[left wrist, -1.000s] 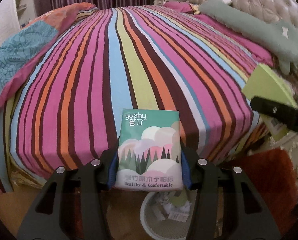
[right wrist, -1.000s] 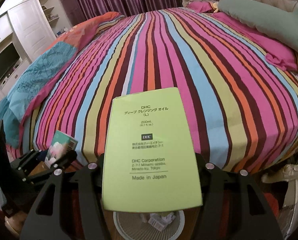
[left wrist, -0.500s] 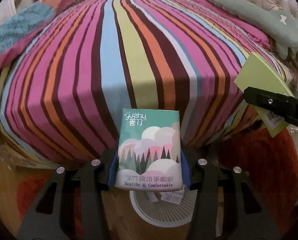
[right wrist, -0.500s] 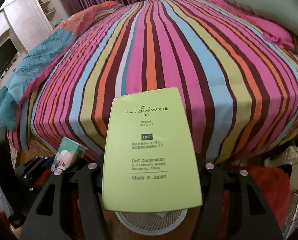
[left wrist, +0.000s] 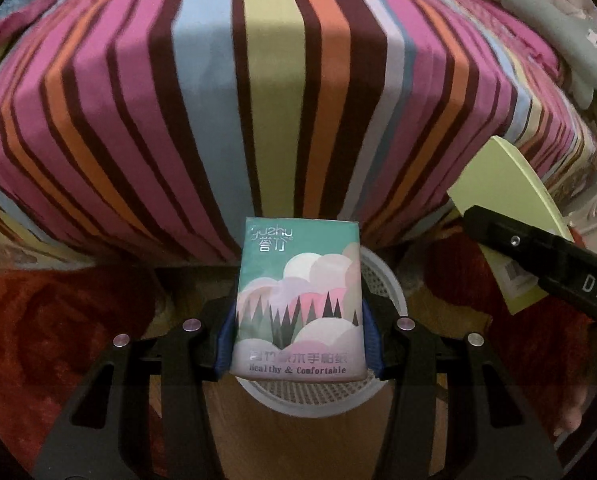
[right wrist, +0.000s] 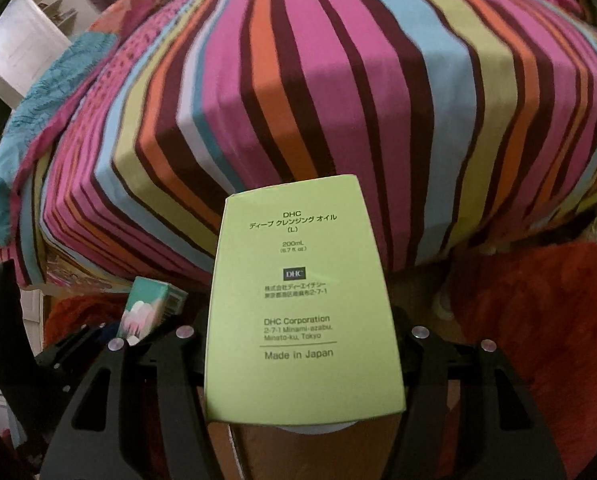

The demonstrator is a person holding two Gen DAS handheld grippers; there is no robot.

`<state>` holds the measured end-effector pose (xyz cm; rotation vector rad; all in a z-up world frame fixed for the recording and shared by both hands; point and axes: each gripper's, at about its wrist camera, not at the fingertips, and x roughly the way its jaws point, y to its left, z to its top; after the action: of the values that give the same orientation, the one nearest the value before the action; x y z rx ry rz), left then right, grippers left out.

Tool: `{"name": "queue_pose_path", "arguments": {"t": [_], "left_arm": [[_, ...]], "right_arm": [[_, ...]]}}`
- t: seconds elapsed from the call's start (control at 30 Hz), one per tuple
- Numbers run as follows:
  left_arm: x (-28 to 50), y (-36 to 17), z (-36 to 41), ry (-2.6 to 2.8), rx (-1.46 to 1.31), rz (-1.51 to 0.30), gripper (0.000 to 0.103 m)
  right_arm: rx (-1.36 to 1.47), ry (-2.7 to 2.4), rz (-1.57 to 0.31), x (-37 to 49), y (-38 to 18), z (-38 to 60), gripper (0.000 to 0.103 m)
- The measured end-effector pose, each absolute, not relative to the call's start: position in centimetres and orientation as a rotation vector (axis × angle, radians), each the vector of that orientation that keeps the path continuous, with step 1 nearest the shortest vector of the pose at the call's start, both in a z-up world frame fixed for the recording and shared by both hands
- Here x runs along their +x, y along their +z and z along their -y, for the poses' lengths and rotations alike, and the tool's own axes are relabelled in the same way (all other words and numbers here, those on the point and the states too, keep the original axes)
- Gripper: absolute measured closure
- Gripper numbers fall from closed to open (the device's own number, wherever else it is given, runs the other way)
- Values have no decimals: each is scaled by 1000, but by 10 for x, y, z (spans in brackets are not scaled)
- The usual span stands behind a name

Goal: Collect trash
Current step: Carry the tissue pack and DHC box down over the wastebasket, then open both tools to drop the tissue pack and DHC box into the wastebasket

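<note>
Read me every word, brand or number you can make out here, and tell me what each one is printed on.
Tissue pack: "yuzhu", "Healthy & Comfortable"; its Chinese characters are too blurred to read.
Green box: "DHC", "(L)", "200mL", "DHC Corporation", "2-7-1 Minami-azabu, Minato-ku, Tokyo", "Made in Japan"; the Japanese lines and the small print under "200mL" are too small to read surely.
Right gripper, on its black side: "DAS", cut off by the picture's edge.

You're gripping a glossy plastic-wrapped tissue pack [left wrist: 298, 300] in the left tool [left wrist: 298, 344], matt black plastic w/ shiny metal screws. Right tool [right wrist: 302, 364] is pinching a smooth matt green card box [right wrist: 302, 300]. Bedspread [left wrist: 258, 100] is looking like soft striped cloth; red rug [right wrist: 538, 320] shaggy; white basket [left wrist: 382, 280] perforated plastic.
</note>
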<state>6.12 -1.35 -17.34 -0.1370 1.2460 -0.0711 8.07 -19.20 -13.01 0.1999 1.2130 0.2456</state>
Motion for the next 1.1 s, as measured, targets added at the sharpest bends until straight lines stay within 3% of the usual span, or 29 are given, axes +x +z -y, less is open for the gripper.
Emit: {"name": "queue_pose_path", "arguments": {"t": [1.1], "left_arm": [[72, -291, 22, -55, -289, -1683, 53]], "right_arm": [[344, 160, -1715, 87, -264, 166, 47]]}}
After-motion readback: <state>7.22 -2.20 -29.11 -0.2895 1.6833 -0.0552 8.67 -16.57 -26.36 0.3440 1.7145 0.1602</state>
